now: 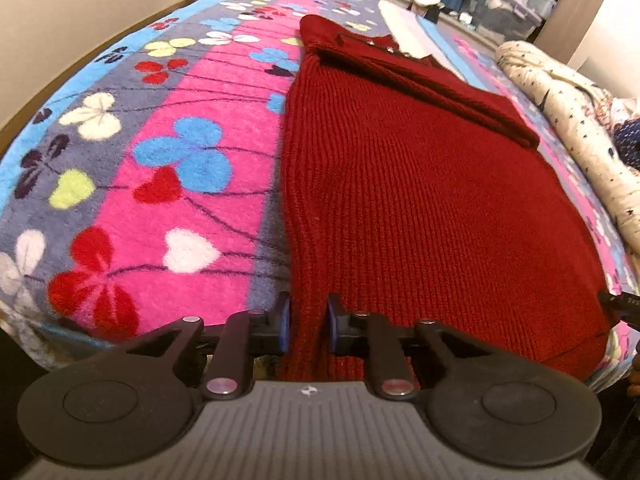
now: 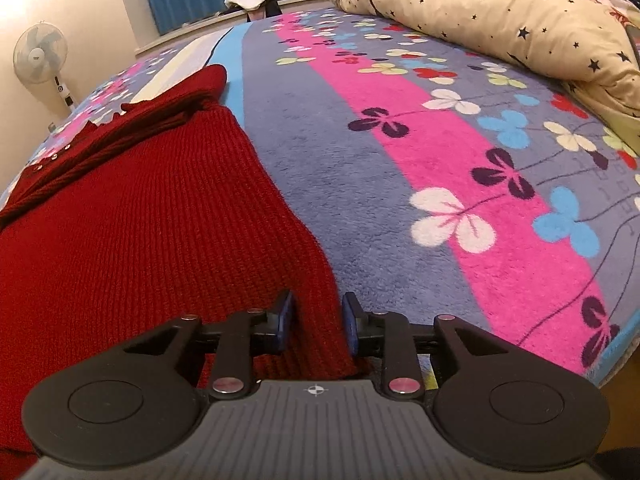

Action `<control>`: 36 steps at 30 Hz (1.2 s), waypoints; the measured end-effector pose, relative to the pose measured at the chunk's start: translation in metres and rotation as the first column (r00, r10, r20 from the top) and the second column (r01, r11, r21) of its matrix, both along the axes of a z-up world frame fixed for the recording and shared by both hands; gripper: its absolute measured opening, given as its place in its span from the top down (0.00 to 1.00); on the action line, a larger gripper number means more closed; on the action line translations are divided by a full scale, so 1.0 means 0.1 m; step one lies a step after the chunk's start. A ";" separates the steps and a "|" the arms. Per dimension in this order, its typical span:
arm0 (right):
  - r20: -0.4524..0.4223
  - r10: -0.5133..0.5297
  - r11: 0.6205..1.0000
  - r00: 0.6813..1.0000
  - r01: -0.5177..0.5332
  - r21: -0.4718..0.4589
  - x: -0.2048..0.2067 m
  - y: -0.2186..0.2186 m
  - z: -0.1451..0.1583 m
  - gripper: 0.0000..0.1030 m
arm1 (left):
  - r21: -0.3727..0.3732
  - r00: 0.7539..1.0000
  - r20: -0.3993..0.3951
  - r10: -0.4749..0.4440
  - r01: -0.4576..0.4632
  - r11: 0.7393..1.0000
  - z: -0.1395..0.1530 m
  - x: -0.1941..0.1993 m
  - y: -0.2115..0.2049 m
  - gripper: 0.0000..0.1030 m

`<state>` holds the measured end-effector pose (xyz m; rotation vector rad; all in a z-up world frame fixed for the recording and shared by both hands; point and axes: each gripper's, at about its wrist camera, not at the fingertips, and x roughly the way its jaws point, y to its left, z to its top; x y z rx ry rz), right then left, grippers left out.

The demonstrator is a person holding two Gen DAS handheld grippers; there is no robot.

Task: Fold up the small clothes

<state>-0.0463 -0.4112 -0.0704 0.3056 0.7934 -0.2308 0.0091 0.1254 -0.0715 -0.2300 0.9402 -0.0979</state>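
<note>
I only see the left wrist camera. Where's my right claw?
Observer: The right claw is at the red sweater, with the near right corner between its blue pads.
Operator: Is it squeezing?
Observer: I cannot tell; the pads sit close on both sides of the fabric.
Operator: What's next to it?
Observer: To its right there is only flowered blanket, reaching up to the star-print quilt.
</note>
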 end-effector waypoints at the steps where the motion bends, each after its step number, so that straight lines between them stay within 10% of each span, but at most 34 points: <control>1: 0.001 0.005 1.000 1.000 -0.005 -0.005 0.00 0.01 0.00 0.78 | -0.009 1.000 0.003 0.001 -0.001 1.000 -0.01 0.01 0.01 0.78; 9: 0.086 0.024 0.999 0.996 -0.026 0.020 -0.15 -0.03 0.20 0.89 | 0.028 0.998 0.064 -0.027 0.025 0.999 0.15 -0.07 -0.08 0.88; 28: 0.474 0.076 0.945 0.877 -0.215 0.246 -1.54 -0.60 1.74 0.94 | -0.158 0.947 0.303 -0.110 0.163 0.974 1.86 -1.10 0.52 0.90; 36: 0.379 0.034 0.941 0.925 -0.157 0.298 -1.32 -0.61 1.34 0.94 | -0.145 0.977 0.204 -0.066 0.097 0.985 1.45 -0.63 0.54 0.90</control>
